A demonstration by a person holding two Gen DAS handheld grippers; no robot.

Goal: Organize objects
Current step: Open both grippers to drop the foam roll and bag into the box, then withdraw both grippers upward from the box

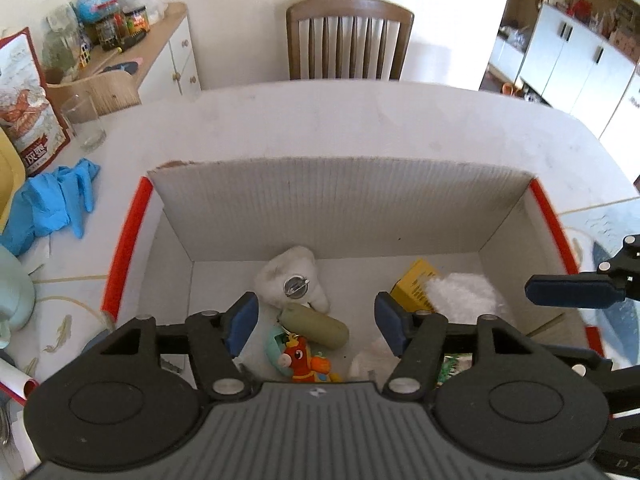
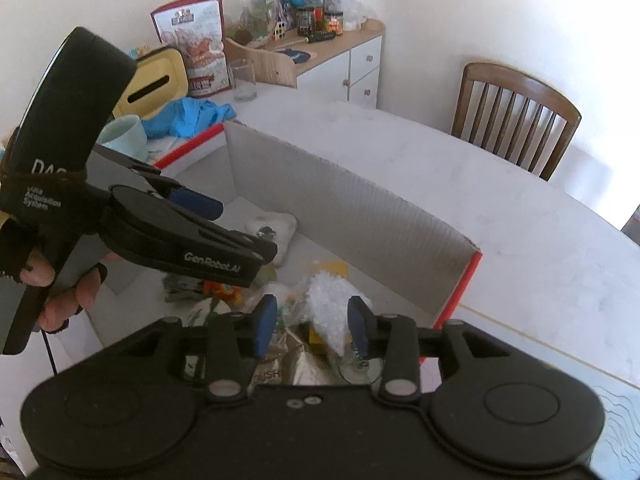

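white stone-look table point(image 1: 360, 120) carrying open cardboard box point(image 1: 340, 208) with red edges; wooden chair point(image 1: 349, 38) behind, white cabinet point(image 2: 352, 68) with jars along wall. blue gloves point(image 1: 56, 200), glass point(image 1: 86, 122), printed snack bag point(image 1: 24, 112) left of box. inside box: white plush point(image 1: 294, 280), green pouch point(image 1: 316, 324), orange horse toy point(image 1: 306, 360), yellow packet point(image 1: 414, 284), white fluffy thing point(image 2: 330, 304). left gripper point(image 1: 316, 322) over box, jaws wide apart, empty. right gripper point(image 2: 312, 324) jaws wide either side of fluffy thing, not gripping. readable: "genrobot.ai", "data acquisition system" on left gripper body.
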